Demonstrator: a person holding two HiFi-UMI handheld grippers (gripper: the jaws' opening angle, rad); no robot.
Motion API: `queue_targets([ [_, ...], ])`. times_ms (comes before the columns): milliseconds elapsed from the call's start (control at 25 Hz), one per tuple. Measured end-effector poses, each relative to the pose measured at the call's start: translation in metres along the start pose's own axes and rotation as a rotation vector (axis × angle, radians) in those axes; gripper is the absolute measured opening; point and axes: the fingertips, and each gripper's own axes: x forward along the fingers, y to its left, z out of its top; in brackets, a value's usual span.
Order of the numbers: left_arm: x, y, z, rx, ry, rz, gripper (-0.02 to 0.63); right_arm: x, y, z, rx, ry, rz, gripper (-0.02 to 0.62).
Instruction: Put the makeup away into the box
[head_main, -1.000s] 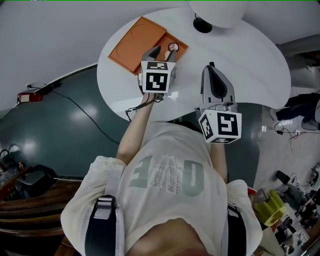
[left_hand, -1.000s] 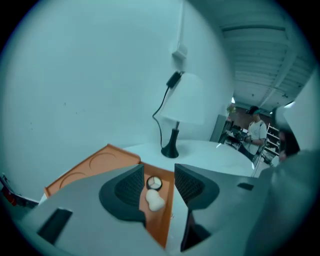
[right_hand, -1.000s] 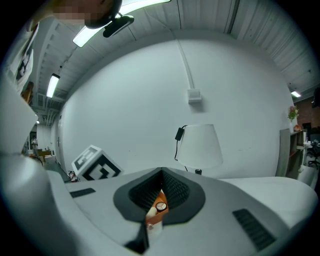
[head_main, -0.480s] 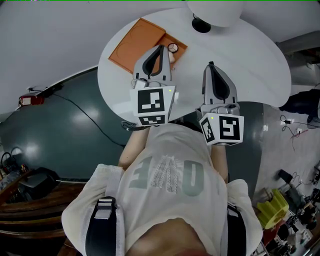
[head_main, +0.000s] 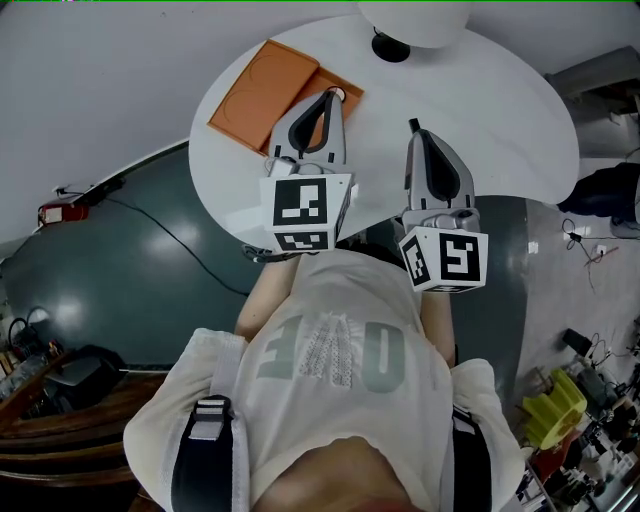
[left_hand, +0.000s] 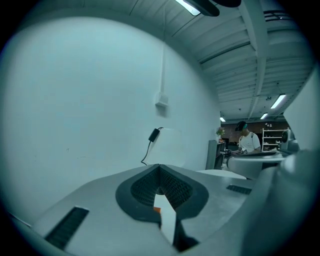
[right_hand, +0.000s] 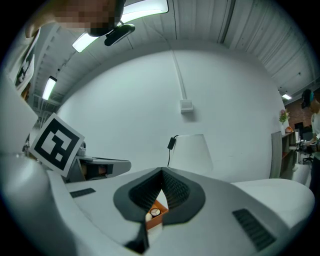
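The orange box (head_main: 262, 88) lies open at the far left of the white table (head_main: 490, 110), its lid flat out to the left. The left gripper (head_main: 332, 94) hangs over the box's right half, jaws pressed together with nothing between them. The right gripper (head_main: 413, 127) is to the right and nearer, and is likewise closed and empty. Through its jaws (just below the tips) a round compact (right_hand: 156, 212) shows inside the box, pale-faced and dark-rimmed.
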Motion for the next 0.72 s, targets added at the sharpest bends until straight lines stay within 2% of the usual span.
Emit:
queue_targets([
  [160, 0.021, -0.034, -0.021, 0.014, 0.105, -0.126, 0.019, -0.013, -0.017, -0.005, 0.016, 0.014, -0.055, 0.0],
  [240, 0.032, -0.055, -0.033, 0.023, 0.147, -0.199, 0.097, -0.021, -0.028, -0.01, 0.023, 0.025, -0.085, 0.0],
  [400, 0.058, -0.096, -0.075, -0.043, 0.245, -0.298, 0.223, -0.035, -0.051, -0.023, 0.034, 0.051, -0.136, 0.0],
  [560, 0.08, -0.138, -0.131, -0.048, 0.355, -0.322, 0.297, -0.053, -0.075, -0.033, 0.049, 0.066, -0.186, 0.0],
  [720, 0.109, -0.168, -0.189, -0.064, 0.455, -0.289, 0.304, -0.063, -0.102, -0.047, 0.06, 0.087, -0.23, 0.0],
])
